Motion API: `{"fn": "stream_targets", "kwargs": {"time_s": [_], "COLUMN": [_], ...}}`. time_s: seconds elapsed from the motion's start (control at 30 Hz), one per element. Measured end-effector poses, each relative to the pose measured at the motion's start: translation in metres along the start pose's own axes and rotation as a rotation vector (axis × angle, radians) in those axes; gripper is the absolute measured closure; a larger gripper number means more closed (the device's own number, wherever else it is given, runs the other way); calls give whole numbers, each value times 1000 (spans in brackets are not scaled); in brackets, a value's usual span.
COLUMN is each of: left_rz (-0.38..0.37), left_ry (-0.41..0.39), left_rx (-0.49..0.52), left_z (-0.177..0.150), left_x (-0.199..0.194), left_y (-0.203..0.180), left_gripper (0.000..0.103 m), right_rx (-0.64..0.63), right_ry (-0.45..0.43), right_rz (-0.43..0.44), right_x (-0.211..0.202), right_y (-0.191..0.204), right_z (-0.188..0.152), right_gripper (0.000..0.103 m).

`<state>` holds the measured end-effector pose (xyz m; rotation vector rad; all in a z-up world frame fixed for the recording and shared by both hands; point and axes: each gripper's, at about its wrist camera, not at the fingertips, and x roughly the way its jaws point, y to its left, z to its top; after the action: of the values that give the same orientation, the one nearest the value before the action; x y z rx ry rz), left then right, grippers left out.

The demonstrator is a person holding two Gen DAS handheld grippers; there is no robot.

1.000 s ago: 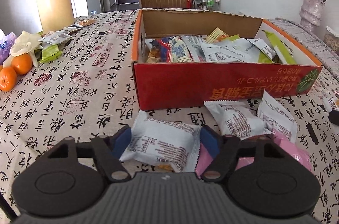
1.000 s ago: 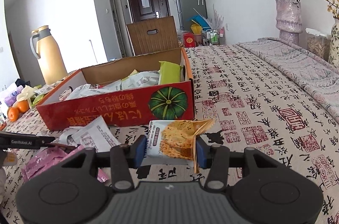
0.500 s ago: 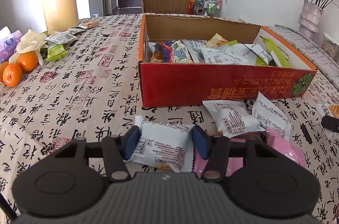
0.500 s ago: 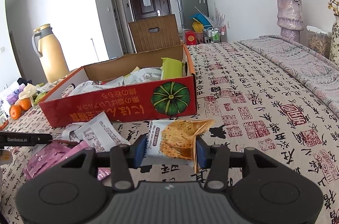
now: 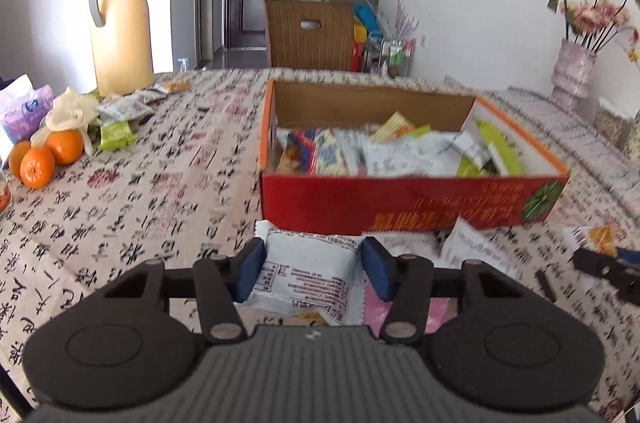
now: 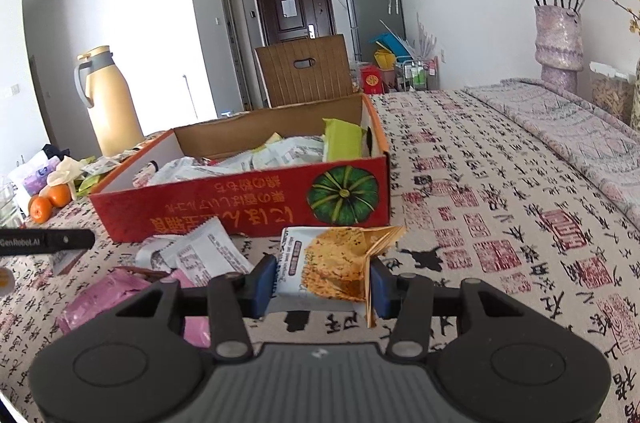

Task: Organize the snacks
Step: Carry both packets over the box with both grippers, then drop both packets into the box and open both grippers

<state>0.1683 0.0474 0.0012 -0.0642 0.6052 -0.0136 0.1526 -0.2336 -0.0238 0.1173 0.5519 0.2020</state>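
The left gripper (image 5: pixel 312 269) has its blue-padded fingers (image 5: pixel 250 269) pinching a white snack packet (image 5: pixel 306 275) with printed text, held just in front of the red cardboard box (image 5: pixel 400 209). The right gripper (image 6: pixel 322 281) has its fingers (image 6: pixel 264 279) pinching an orange cracker packet (image 6: pixel 330 265), held near the box corner that bears a green pumpkin graphic (image 6: pixel 344 197). The box stands open on the counter (image 6: pixel 500 215), which carries a cloth printed with calligraphy characters, and contains a loose pile of white, green and coloured snack packets (image 5: pixel 392 151). Further white packets (image 6: pixel 204 255) and pink packets (image 6: pixel 108 299) lie on the counter in front of the box, between the two grippers. At the far left edge of the counter are oranges (image 5: pixel 44 157), a purple tissue pack (image 5: pixel 24 111), several small packets (image 5: pixel 120 115) and a tall yellow thermos jug (image 5: pixel 120 27). A vase of dried roses (image 6: pixel 558 37) stands at the far right. A wooden chair back (image 5: pixel 310 35) is visible beyond the box.
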Motion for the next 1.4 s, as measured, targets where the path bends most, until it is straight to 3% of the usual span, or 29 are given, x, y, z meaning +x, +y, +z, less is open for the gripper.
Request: {"fn": "stream_targets", "kwargs": {"time_s": [0.53,0.77,1.13,1.4], "left_rz": [-49,-32,28,44], "left_ry": [-124,-152,-161,-138], "left_rx": [3,-11,-46,-61], "left_z": [42,63,94,86], "left_x": [-8,6,48,80], "left_y": [-31,-41,-49,-42], "left_gripper": [48,48,48,48], "right_rx": [-78,-84,-80,-74], "right_ry": [-141,-179,-161,-144], "right_rz": [60,62,13,-11], "right_x": [3,22,80,106], "right_y": [35,44,40,31], "right_z": [51,80,103,90], "right_gripper": [56,56,56,56]}}
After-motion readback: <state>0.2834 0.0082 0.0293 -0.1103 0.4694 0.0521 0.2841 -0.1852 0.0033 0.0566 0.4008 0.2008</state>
